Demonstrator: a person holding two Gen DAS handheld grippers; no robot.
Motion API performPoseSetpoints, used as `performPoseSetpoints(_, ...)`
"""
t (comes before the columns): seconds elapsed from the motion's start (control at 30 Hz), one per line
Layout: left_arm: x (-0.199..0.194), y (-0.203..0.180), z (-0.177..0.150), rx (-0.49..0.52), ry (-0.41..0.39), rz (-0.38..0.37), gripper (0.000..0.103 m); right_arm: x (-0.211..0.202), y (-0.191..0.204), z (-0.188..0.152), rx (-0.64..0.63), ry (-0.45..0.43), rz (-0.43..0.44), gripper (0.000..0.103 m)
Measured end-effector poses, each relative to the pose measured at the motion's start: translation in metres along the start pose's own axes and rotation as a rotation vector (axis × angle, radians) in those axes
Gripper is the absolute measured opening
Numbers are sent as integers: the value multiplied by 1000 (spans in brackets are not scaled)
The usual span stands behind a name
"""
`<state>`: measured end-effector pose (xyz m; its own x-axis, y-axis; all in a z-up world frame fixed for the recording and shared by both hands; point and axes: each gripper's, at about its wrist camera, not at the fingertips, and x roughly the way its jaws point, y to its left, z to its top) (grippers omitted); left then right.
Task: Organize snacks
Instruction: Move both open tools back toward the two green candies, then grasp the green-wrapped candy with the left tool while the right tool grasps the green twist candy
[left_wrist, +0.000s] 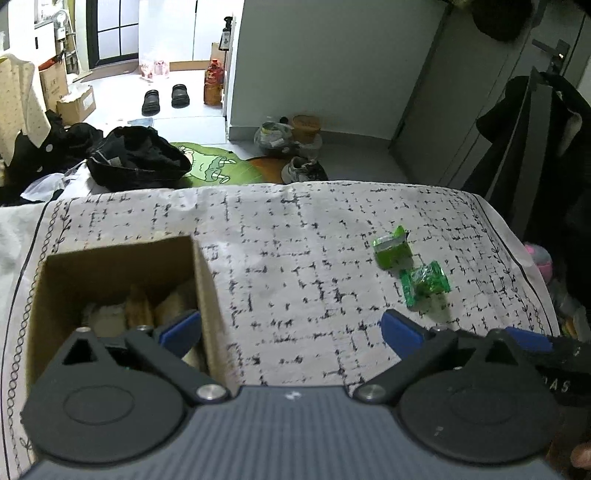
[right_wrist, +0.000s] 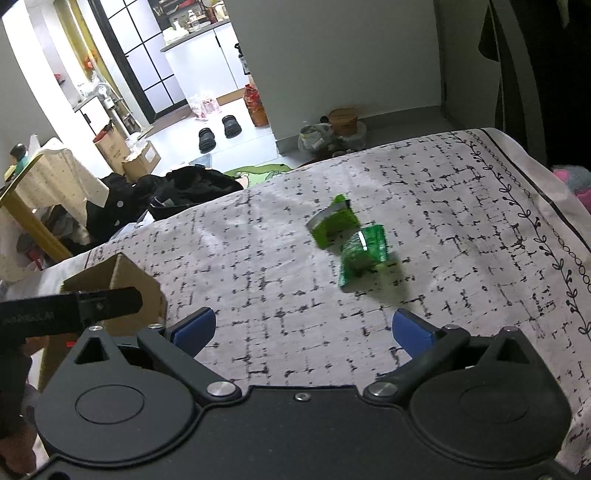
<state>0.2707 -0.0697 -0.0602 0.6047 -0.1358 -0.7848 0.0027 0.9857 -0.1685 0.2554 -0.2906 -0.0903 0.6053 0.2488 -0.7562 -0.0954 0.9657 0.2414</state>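
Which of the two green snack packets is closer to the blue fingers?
The shiny see-through green packet is closer to the right gripper. The other, the solid green packet, lies just beyond it, further up the patterned cloth.

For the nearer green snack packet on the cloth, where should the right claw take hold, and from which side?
Judging by its pose, grip the nearer green packet across its puffed middle, coming from above and the near side. The farther green packet touches its far end, so that side is crowded. The right claw is open and empty.

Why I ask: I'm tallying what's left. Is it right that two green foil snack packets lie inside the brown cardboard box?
Not quite: the two green foil snack packets lie outside the brown cardboard box, on the patterned cloth, as the left wrist view shows.
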Motion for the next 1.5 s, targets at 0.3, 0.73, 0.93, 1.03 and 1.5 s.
performPoseSetpoints(0.3,23,-23,16,18,27,-18,103,17,-24,8,48,15,27,86)
performPoseSetpoints(0.73,70,-41,29,46,63,-39,97,60,-57,25,122,40,13,69)
performPoseSetpoints(0.93,98,-48,35,43,90,-45,89,83,-63,33,155,70,13,59)
performPoseSetpoints(1.03,110,-51,37,49,108,-44,87,93,-64,35,171,91,22,54)
performPoseSetpoints(1.5,149,-74,47,123,112,-59,84,87,-79,44,152,39,-27,21)
